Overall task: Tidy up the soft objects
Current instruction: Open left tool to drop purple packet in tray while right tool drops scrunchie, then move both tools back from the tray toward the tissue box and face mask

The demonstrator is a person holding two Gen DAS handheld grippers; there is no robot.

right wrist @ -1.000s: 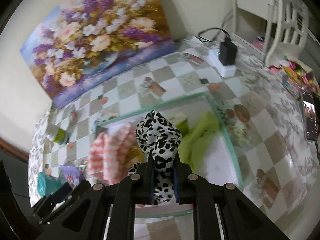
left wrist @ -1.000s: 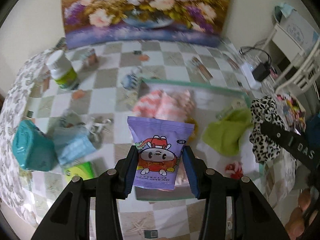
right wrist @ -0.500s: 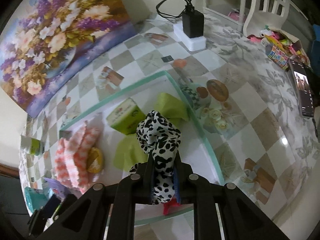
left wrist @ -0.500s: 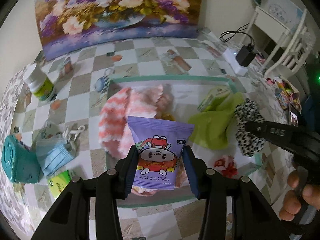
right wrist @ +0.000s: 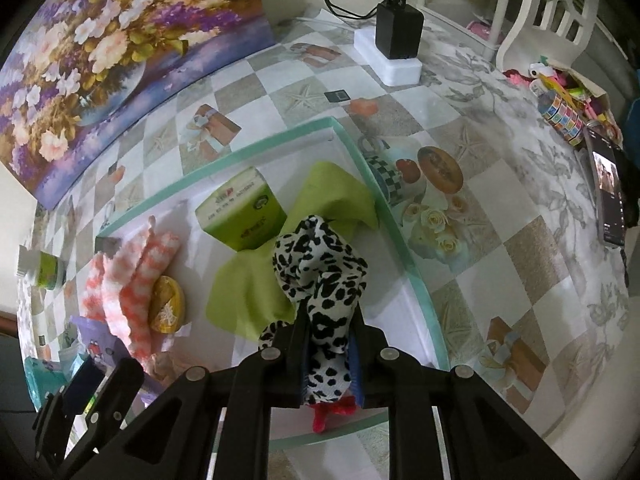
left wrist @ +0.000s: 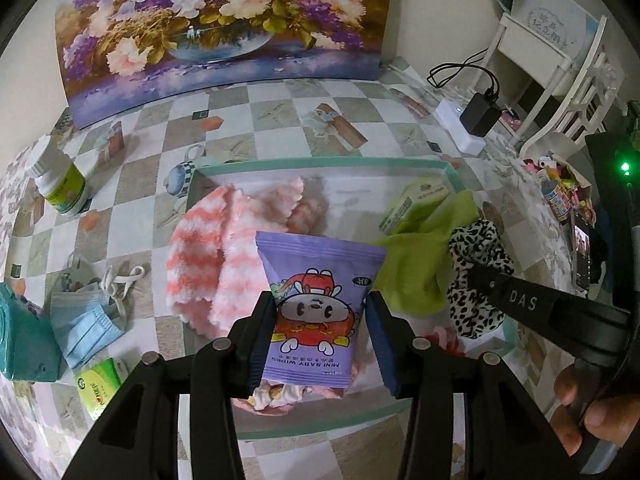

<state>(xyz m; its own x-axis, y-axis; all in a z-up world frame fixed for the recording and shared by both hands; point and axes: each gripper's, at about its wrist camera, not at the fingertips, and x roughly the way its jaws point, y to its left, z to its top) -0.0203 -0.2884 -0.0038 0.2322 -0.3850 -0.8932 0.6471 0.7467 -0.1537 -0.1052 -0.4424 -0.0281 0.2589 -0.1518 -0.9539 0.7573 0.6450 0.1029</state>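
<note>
Your left fingers (left wrist: 320, 328) pinch a purple pack of wipes (left wrist: 320, 300) by its two sides. They are partly open, as wide as the pack, and the pads press on it. The pack is light and puffy, and its skin looks slick, so I think it could slip if you let the squeeze go loose. Holding it low on the sides, as you do now, looks right.

Your right fingers (right wrist: 330, 354) are almost closed on a spotted black and white cloth (right wrist: 320, 268). It is soft and floppy, and the top bunches up above the pads. It should not break, but loose ends may drag on other things.

Both things hang over the tray (left wrist: 320, 166) with the pale green rim in the middle of each frame. In the tray lie a pink and white fluffy cloth (left wrist: 208, 264), a green cloth (right wrist: 248, 292) and a green box (right wrist: 240, 216).

At the left of the left view, on the checked surface (left wrist: 132, 216), sit a blue face mask (left wrist: 86, 320) and a white bottle (left wrist: 60, 184).
</note>
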